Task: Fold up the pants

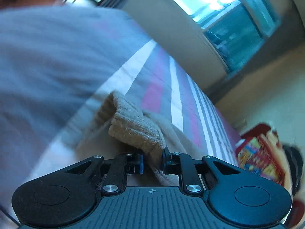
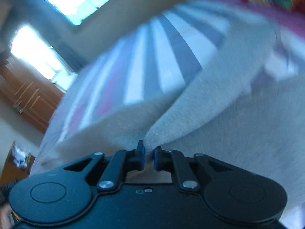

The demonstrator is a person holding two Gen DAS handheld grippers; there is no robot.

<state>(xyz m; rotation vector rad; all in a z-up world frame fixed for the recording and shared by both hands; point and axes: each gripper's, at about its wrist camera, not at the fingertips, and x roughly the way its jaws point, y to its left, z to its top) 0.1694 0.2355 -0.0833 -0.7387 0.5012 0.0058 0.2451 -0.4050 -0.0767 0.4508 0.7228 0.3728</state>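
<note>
the left gripper (image 1: 152,161) has its fingers pinching a ribbed cuff of the pants (image 1: 133,126); the right gripper (image 2: 149,157) has its fingers pinching a fold of the same cloth. the pants (image 2: 219,114) lie on the striped bed (image 2: 152,57), spreading toward 2 o'clock in the right wrist view. judged step: carrying gripped edges over. keep both grips level, keep the cloth taut and lay the edges flush. the pants are beige, fleecy and thick. both views are blurred.
</note>
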